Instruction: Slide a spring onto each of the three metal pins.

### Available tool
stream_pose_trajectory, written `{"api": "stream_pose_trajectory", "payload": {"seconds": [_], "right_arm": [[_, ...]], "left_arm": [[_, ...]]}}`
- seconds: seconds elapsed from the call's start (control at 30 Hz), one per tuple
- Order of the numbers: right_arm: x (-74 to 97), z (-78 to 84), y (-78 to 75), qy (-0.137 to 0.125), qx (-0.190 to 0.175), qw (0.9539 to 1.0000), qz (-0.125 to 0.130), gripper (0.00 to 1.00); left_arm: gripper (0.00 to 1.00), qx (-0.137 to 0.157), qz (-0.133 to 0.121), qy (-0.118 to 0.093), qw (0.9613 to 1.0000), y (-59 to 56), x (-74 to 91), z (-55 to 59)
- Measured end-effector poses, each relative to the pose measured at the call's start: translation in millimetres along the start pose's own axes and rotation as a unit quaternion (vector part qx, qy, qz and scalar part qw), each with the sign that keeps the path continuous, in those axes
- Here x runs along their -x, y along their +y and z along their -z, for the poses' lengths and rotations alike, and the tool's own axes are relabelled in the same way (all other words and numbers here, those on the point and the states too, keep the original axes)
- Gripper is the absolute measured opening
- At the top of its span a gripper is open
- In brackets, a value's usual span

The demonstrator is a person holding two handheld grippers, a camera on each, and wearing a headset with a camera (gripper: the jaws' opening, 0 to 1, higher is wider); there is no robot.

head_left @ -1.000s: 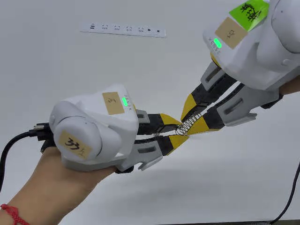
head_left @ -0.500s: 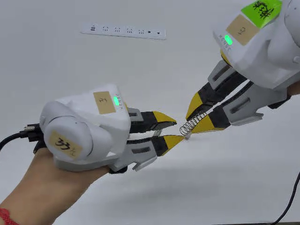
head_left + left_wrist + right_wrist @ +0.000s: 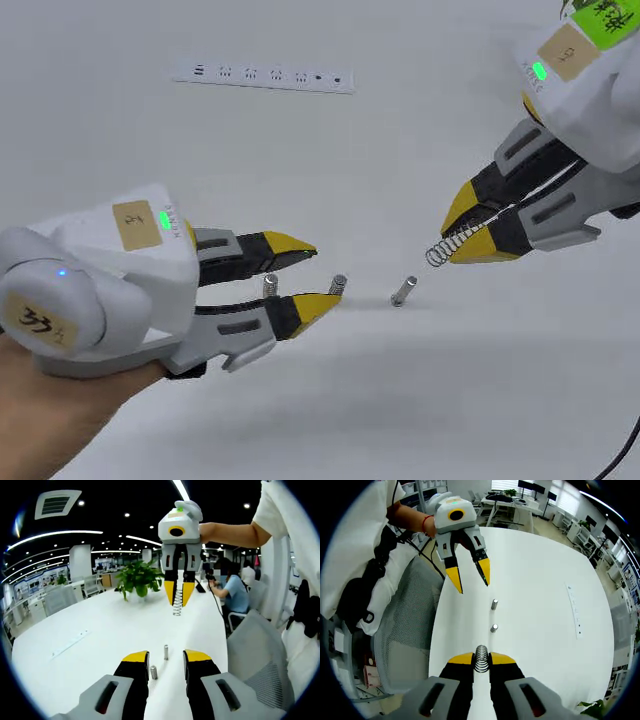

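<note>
the white table [image 3: 150, 130] carries three bare pins [image 3: 337, 286] in a row; the left gripper [image 3: 326, 274] hovers by them, jaws well parted and empty, likely clearing the way; the right gripper [image 3: 451, 245] pinches the spring [image 3: 438, 254], whose free end pokes out above the pins for threading; a tan sticker [image 3: 38, 322] reads "33", other labels illegible
</note>
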State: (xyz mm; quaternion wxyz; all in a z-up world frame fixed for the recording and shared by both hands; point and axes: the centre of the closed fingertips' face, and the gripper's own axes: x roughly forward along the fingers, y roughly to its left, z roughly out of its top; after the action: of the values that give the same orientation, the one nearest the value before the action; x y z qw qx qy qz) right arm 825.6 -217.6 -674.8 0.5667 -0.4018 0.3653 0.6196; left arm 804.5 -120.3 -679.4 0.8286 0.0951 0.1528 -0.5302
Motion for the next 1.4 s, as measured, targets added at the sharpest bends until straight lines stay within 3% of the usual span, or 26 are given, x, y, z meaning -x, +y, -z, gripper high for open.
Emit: {"api": "stream_pose_trajectory", "payload": {"seconds": [0.33, 0.73, 1.13, 1.4], "right_arm": [[-17.0, 21.8, -9.2, 0.014, -0.027, 0.9995, 0.003, 0.12], [-54.4, 51.2, -22.4, 0.039, -0.050, 0.9979, 0.008, 0.12], [-80.6, 58.6, -26.5, 0.051, -0.060, 0.9969, 0.005, 0.12], [-90.9, 60.4, -28.4, 0.058, -0.059, 0.9966, 0.004, 0.12]], "left_arm": [[0.44, 0.003, -0.019, 0.013, 0.9997, 16.8, 15.3, 15.2], [0.68, 0.031, -0.042, 0.012, 0.9986, 35.0, 31.1, 31.8], [0.85, 0.041, -0.041, 0.009, 0.9983, 33.7, 30.2, 36.8], [0.89, 0.049, -0.042, 0.009, 0.9979, 31.7, 30.1, 38.9]]}}
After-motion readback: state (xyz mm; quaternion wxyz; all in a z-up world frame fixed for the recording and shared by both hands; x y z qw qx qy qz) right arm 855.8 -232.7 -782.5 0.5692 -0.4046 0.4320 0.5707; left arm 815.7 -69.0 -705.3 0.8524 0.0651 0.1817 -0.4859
